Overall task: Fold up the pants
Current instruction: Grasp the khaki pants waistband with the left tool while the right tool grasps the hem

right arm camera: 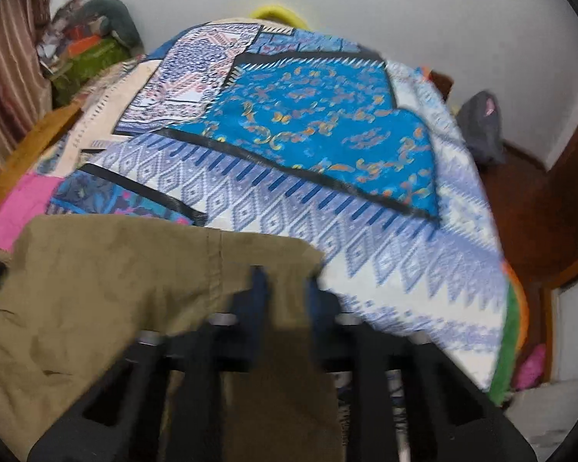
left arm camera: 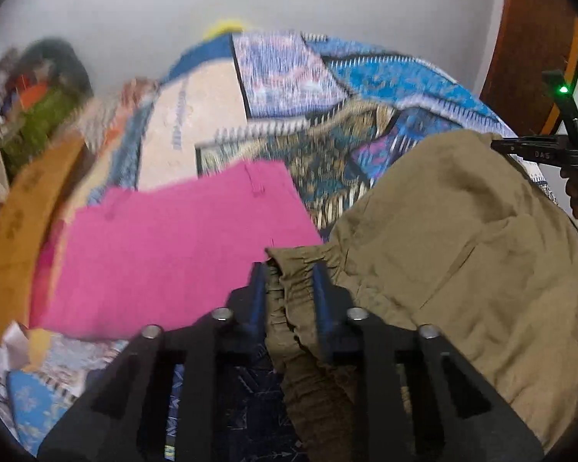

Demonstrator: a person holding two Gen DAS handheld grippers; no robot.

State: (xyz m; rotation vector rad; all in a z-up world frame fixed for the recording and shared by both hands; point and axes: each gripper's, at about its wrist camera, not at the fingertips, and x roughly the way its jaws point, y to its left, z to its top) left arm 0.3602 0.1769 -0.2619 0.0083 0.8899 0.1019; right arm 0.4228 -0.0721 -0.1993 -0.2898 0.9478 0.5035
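Olive-brown pants [left arm camera: 454,238] lie rumpled on a patterned bedspread. My left gripper [left arm camera: 291,273] is shut on their gathered elastic waistband [left arm camera: 293,300], which bunches between the blue pads. In the left wrist view the other gripper [left arm camera: 558,154] shows at the right edge, by the far side of the pants. In the right wrist view the same pants [right arm camera: 108,288] spread left and down, and my right gripper [right arm camera: 285,281] is shut on their upper right corner, cloth pinched between its fingers. The picture there is blurred.
A folded pink garment [left arm camera: 181,246] lies left of the pants, with an orange-brown one [left arm camera: 23,223] beyond it. The blue patchwork bedspread [right arm camera: 327,123] covers the bed. A clothes pile [right arm camera: 92,46] sits at the back left. Brown floor [right arm camera: 528,208] and a grey bag [right arm camera: 481,127] are right.
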